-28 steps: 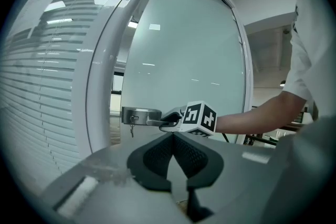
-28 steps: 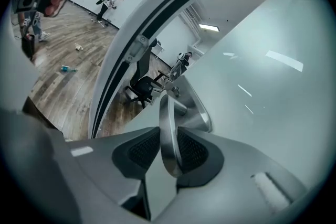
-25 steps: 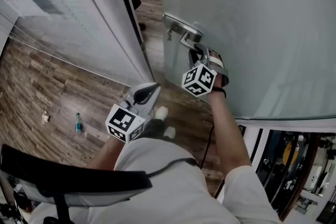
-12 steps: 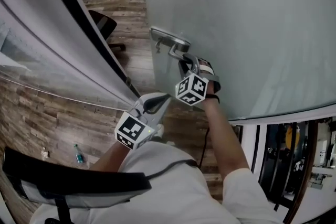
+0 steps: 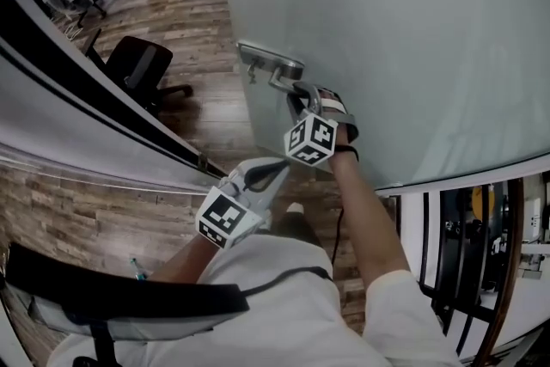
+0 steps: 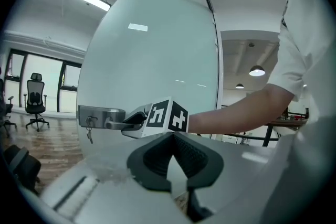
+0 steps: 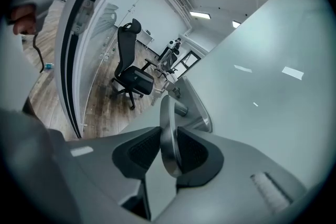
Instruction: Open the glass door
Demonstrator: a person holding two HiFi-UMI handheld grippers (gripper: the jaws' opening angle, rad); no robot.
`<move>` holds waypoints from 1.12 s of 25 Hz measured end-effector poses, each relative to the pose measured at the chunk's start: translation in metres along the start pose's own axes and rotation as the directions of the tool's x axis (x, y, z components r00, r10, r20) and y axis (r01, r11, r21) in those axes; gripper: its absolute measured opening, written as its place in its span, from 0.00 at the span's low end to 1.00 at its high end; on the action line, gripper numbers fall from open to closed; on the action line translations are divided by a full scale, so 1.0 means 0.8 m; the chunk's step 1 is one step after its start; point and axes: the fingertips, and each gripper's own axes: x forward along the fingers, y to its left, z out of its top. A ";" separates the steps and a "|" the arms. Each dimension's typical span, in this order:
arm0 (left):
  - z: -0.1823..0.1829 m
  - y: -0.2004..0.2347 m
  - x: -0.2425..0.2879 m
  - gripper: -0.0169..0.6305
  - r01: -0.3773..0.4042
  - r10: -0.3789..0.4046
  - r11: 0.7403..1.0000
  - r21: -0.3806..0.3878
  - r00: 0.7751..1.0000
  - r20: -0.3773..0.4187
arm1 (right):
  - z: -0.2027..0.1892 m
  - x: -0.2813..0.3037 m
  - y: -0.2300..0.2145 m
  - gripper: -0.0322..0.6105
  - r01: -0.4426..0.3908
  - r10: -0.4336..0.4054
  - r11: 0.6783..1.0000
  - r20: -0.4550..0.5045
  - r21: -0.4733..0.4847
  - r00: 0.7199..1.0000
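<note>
While the right claw [image 5: 298,97] clamps the handle [image 5: 286,82], both pads press flat on either side of the metal lever, which runs straight out ahead between the jaws. Just beyond that claw sits the lock plate [image 5: 268,58], and a key [image 5: 250,74] dangles under it. The glass door [image 5: 387,30] fills everything ahead and to the right of the claw, frosted and pale. Off to the claw's left there's a gap between the door's edge and the black-framed glass wall [image 5: 86,107], with wood floor [image 5: 215,112] showing through. The left claw [image 5: 280,167] hangs lower and nearer the person, jaws closed together on nothing, tips aimed up toward the handle and clear of the door. An office chair [image 5: 137,69] stands well off to its left.
</note>
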 end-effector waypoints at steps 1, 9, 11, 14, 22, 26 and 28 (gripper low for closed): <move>0.005 0.006 0.009 0.03 -0.001 0.001 1.000 -0.009 1.000 -0.008 | -0.003 0.005 -0.010 0.21 -0.005 0.005 1.000 -0.001 0.006 1.000; 0.022 0.054 0.044 0.03 -0.071 0.070 0.997 -0.043 0.997 -0.020 | -0.018 0.029 -0.054 0.20 -0.013 0.013 1.000 -0.010 0.015 1.000; 0.027 0.068 0.052 0.03 -0.095 0.095 0.994 -0.051 0.995 -0.015 | -0.021 0.035 -0.063 0.20 -0.009 0.009 1.000 -0.012 0.016 1.000; 0.038 0.089 0.069 0.03 -0.127 0.127 0.990 -0.064 0.992 -0.004 | -0.026 0.045 -0.077 0.20 -0.007 0.007 1.000 -0.013 0.019 1.000; 0.059 0.138 0.119 0.03 -0.194 0.196 0.978 -0.073 0.981 0.013 | -0.047 0.082 -0.115 0.20 0.015 -0.014 0.999 -0.035 0.032 0.999; 0.068 0.159 0.141 0.03 -0.232 0.234 0.970 -0.077 0.972 0.020 | -0.062 0.105 -0.138 0.20 0.018 -0.016 0.999 -0.047 0.048 0.999; 0.072 0.167 0.149 0.03 -0.256 0.259 0.963 -0.082 0.966 0.020 | -0.069 0.112 -0.147 0.20 0.016 -0.013 0.998 -0.050 0.058 0.999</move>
